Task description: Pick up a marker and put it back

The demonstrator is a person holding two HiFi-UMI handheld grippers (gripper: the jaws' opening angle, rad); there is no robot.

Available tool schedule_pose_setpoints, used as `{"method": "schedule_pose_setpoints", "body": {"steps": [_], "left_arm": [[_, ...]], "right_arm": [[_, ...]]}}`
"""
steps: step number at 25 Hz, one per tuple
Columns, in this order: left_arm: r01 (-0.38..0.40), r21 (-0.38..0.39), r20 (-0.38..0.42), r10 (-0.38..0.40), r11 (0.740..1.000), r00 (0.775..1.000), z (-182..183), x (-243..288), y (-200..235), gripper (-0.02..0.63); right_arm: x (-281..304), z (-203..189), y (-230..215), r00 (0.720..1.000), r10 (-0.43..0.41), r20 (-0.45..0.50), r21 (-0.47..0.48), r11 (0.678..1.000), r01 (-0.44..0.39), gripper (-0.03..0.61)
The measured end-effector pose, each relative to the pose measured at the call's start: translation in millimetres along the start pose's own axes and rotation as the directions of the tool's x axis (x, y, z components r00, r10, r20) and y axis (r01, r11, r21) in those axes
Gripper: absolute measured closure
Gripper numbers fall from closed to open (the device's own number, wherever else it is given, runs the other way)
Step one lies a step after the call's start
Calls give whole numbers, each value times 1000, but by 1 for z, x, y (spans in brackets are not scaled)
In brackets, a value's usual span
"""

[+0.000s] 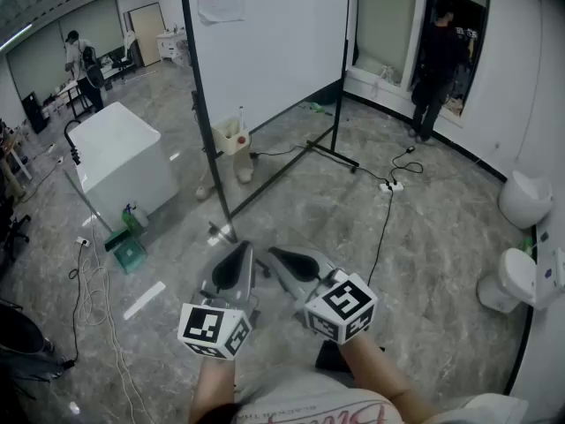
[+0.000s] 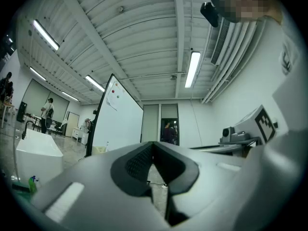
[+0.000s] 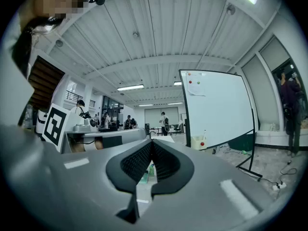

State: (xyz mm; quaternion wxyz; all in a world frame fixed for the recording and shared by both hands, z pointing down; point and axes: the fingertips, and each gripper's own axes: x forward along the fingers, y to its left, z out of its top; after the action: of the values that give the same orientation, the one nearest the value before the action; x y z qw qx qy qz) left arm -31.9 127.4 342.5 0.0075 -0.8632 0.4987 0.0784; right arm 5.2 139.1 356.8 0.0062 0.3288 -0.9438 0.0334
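Observation:
A whiteboard (image 1: pixel 274 34) on a black stand rises ahead of me. A cream box (image 1: pixel 231 137) with a red dot hangs at its lower left, and a thin white marker (image 1: pixel 240 114) sticks up out of it. My left gripper (image 1: pixel 241 253) and right gripper (image 1: pixel 275 256) are held low and close to my body, side by side and far from the board. Both are shut with nothing between the pads. The left gripper view shows its own gripper (image 2: pixel 153 146) shut, with the whiteboard (image 2: pixel 118 119) beyond. The right gripper (image 3: pixel 151 146) points at the whiteboard (image 3: pixel 216 105) and the box (image 3: pixel 198 142).
A white cabinet (image 1: pixel 124 162) stands at the left with a green spray bottle (image 1: pixel 132 219) at its foot. Cables and a power strip (image 1: pixel 391 185) lie on the floor to the right. A person (image 1: pixel 437 60) stands at the far doorway. White fixtures (image 1: pixel 521 197) line the right wall.

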Motion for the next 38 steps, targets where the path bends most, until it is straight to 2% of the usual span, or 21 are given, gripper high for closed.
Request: {"method": "schedule_pose_setpoints", "body": {"steps": [9,17,26,32,38], "left_arm": [[-25,-18,19,26,1000,999,-1,6,4,614],[-65,-15,9,65,998,998,-3,12,0,615],[-78,-6,-26,77,997,997,-12,38,16,614],[-73,-5,-43,72,997,996,-21,75,55,615],[-46,-17,-47,45,999,998,-23,138,100,614]], "right_arm": [[1,-3,-7,1000,-5,-22,-27,1000,4,578],[-4,1,-10,999,51,-11,-38,998,-51,577],[17,-4,-38,998,64,-16,11,998,-64,577],[60,-6,-68,997,73,-23,11,997,-73,577],[111,2,-115,997,64,-41,7,998,-64,577]]}}
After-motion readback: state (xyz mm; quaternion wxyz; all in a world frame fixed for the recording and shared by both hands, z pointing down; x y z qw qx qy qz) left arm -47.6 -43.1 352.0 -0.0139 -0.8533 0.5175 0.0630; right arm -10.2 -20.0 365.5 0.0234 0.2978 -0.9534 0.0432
